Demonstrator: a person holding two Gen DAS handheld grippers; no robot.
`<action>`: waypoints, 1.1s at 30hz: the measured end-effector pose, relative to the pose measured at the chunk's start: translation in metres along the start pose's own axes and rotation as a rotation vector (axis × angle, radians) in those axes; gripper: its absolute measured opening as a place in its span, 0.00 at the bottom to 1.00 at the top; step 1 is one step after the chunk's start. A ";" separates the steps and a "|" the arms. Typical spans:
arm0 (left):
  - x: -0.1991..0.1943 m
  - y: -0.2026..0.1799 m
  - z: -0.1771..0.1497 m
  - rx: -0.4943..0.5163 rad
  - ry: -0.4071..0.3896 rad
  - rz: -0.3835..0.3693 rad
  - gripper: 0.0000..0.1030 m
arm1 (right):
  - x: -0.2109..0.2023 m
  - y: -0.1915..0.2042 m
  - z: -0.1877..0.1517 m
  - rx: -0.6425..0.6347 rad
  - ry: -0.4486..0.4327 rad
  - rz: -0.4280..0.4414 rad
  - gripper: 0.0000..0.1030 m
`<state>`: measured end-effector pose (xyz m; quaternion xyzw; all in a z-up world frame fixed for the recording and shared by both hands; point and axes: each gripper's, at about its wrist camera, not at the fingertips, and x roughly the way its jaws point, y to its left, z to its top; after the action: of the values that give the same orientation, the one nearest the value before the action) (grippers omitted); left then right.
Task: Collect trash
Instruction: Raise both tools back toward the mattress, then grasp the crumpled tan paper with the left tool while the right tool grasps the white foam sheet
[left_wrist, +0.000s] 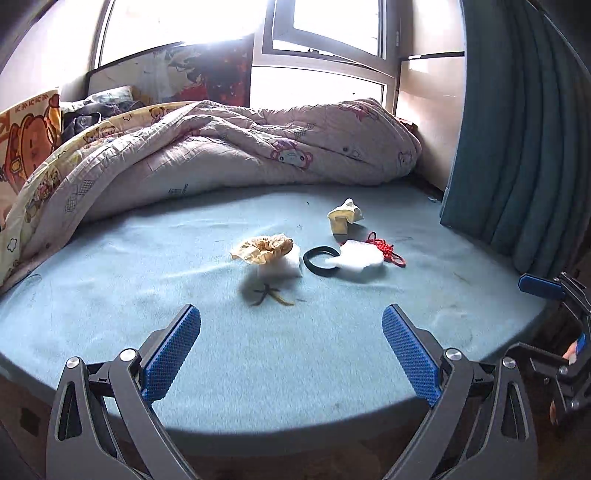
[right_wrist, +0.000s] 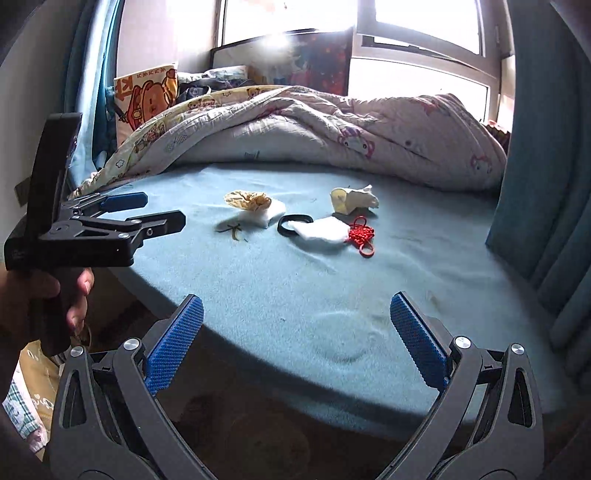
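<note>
Daylight poured through the window (left_wrist: 321, 92) behind the bed, and the pale blue sheet (left_wrist: 184, 350) lay bare in front of a heaped cartoon quilt (left_wrist: 229, 147). I stood at the bed's edge with both tongs hanging over its near rim, neither one touching anything. My left tongs (left_wrist: 291, 325) were spread wide and empty; my right tongs (right_wrist: 297, 312) were spread just as wide, also empty.

Going left to right across the scattered bits near the middle of the bed: a small dry twig or stem (left_wrist: 267, 295) lay nearest me, and just behind it a crumpled yellowish paper (left_wrist: 264, 249) sat on top of a white pad (left_wrist: 280, 267). Beside that lay a black ring (left_wrist: 320, 260), a second white pad (left_wrist: 360, 258) overlapping its right edge, then a red knotted cord (left_wrist: 386, 247) touching that pad's right side. Farther back sat a crumpled cream wrapper (left_wrist: 345, 216).

I judged the collecting had not yet begun. The ring and the red cord looked more like keepsakes than rubbish, so I thought it best to leave them. For the first pick, the crumpled paper seemed the easy one: come down from above with the left tongs, straddle its bulk, close gently so the pad beneath was not dragged along. No bin showed in either view, so I could not tell where the trash should go.
</note>
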<state>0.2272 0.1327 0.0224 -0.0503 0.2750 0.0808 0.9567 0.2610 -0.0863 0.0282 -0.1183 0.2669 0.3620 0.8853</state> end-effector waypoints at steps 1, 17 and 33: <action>0.009 0.003 0.007 -0.007 0.010 -0.002 0.94 | 0.008 0.001 0.006 -0.013 0.016 -0.009 0.95; 0.135 0.023 0.052 -0.001 0.164 0.015 0.94 | 0.089 -0.020 0.045 -0.088 0.099 -0.041 0.95; 0.162 0.027 0.056 -0.013 0.228 -0.053 0.33 | 0.134 -0.044 0.048 -0.027 0.156 0.020 0.95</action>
<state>0.3869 0.1878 -0.0186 -0.0724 0.3802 0.0511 0.9206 0.3902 -0.0214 -0.0059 -0.1553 0.3314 0.3638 0.8566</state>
